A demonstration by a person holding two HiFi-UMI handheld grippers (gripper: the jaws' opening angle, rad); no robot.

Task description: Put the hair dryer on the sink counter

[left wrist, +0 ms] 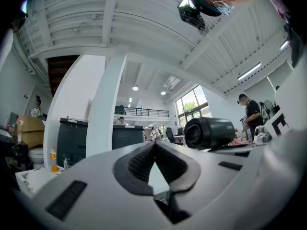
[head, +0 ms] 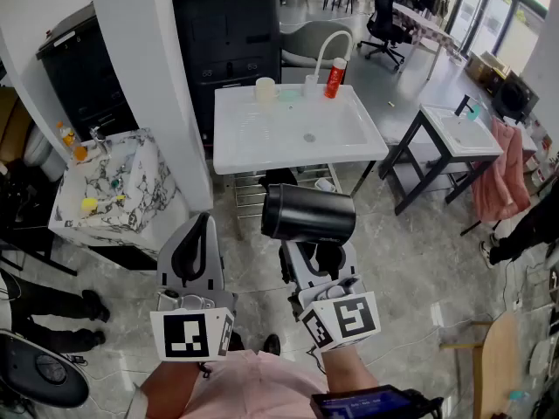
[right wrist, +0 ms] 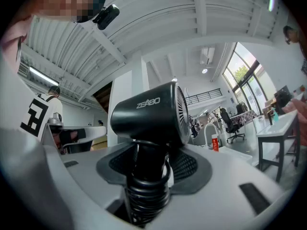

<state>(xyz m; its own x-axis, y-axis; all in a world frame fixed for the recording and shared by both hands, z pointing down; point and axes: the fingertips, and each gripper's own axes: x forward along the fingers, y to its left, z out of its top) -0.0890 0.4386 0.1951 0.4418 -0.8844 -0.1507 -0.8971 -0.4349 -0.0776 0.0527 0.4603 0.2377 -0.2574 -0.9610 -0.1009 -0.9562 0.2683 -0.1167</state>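
A black hair dryer (head: 307,213) hangs above the floor in front of the white sink counter (head: 262,147). My right gripper (head: 316,257) is shut on its handle (right wrist: 146,166), with the barrel (right wrist: 148,113) lying across above the jaws. The dryer (left wrist: 209,132) also shows at the right of the left gripper view. My left gripper (head: 195,244) is held level beside it, to the left, its jaws shut with nothing between them. The sink basin (head: 307,129) has a white tap (head: 327,52), a cup (head: 265,90) and a red bottle (head: 335,78) at its far edge.
A marble-patterned sink unit (head: 112,190) stands at the left beside a white pillar (head: 148,68). Black cabinets (head: 229,33) stand behind the counter. A second white sink on black legs (head: 454,134), with a pink cloth (head: 501,173), is at the right.
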